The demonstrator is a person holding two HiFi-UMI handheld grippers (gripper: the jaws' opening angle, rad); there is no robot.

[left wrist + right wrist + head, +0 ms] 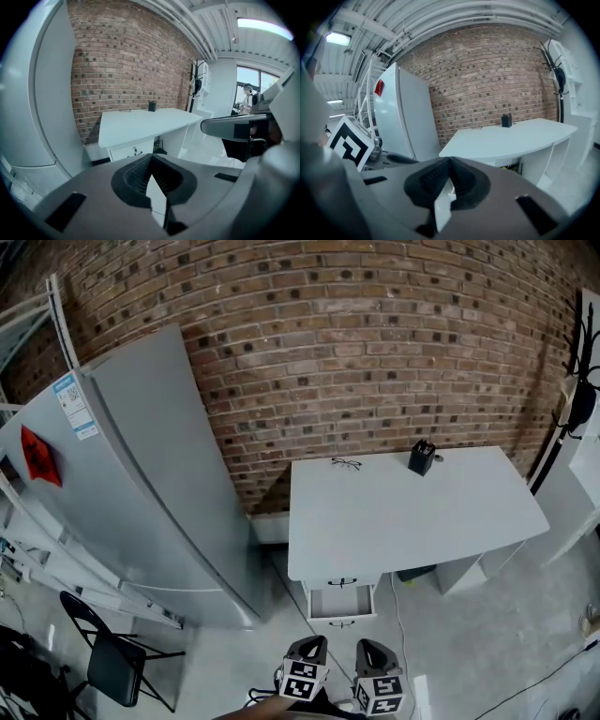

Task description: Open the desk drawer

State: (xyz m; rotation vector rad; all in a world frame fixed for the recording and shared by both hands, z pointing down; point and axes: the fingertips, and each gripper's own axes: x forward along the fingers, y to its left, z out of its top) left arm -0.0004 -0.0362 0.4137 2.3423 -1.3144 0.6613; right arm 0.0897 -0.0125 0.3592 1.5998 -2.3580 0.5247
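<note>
A: Where is the drawer?

B: Under the left end of the white desk [412, 512], which stands against the brick wall [375, 352]. There are two drawers, one above the other, each with one dark handle. The upper drawer [342, 578] sits flush under the desk edge. The lower drawer [342, 602] stands pulled out toward the camera.

A: Anything in it?

B: The head view shows only its pale floor, and I cannot make out any contents.

A: Other containers?

B: One black pen holder [421, 458] stands on the far side of the desktop, near the wall. Dark things stick out of its top, too small to name. One pair of glasses [346, 463] lies well to its left, also by the wall.

A: And the claws?

B: Two. The left gripper [151, 157] is clenched, its jaws tip to tip with nothing between them. The right gripper [450, 160] is the same, clenched on nothing. They hang side by side at the bottom of the head view, well apart from the drawers, and both point toward the desk.

A: What else?

B: One tall white cabinet [141, 493] stands left of the desk, with one red sticker [39, 456] on its side. One black folding chair [117, 667] stands on the floor near its foot.
</note>
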